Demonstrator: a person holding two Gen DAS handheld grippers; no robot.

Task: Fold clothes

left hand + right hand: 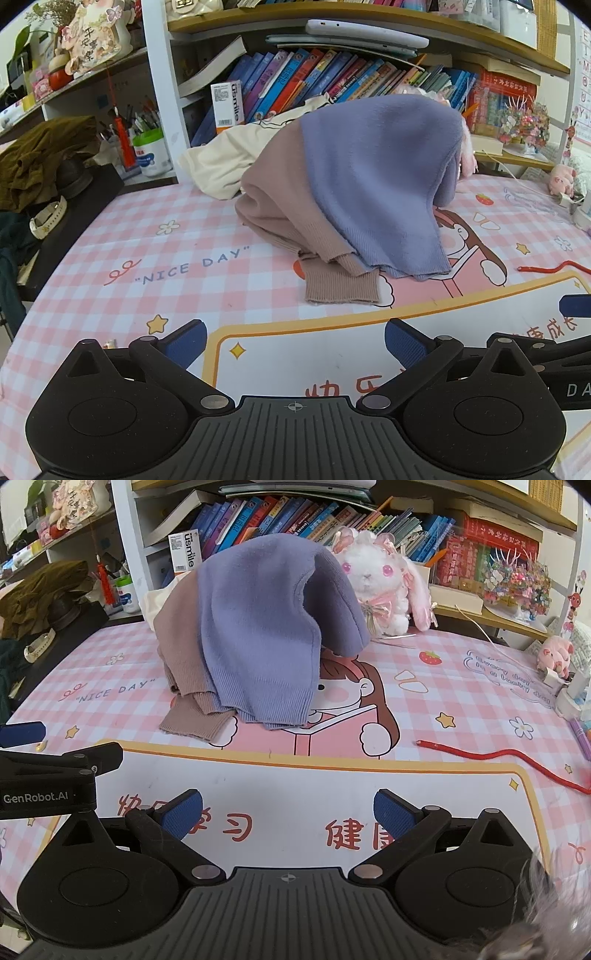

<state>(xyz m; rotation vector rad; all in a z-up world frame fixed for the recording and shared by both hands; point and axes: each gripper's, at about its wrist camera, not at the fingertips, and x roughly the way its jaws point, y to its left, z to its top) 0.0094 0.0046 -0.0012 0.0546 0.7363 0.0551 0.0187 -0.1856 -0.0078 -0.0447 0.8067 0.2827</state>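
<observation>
We see a desk covered by a pink checked mat (461,716) printed with a cartoon girl and the words "NICE DAY". Behind it stands a bookshelf (332,77) packed with a row of leaning books. On the mat, toward the back and well ahead of both tools, lies the task's garment: a knitted sweater (258,627) in lavender and dusty brown, bunched up in a tall heap, with one brown ribbed cuff (341,290) spread flat on the mat toward us. A cream garment (229,158) lies crumpled behind it, against the shelf. At the left edge we find an olive-brown cloth heap (40,155). A white plush rabbit (384,587) with pink eyes sits just beside the sweater, on its right. A small pink plush pig (554,655) sits at the far right, and a red cord (517,764) trails across the mat on the right. We hold the left gripper (295,343) and the right gripper (288,812) low over the near part of the mat, side by side; the jaws of each stand wide apart, with nothing between the blue pads.
</observation>
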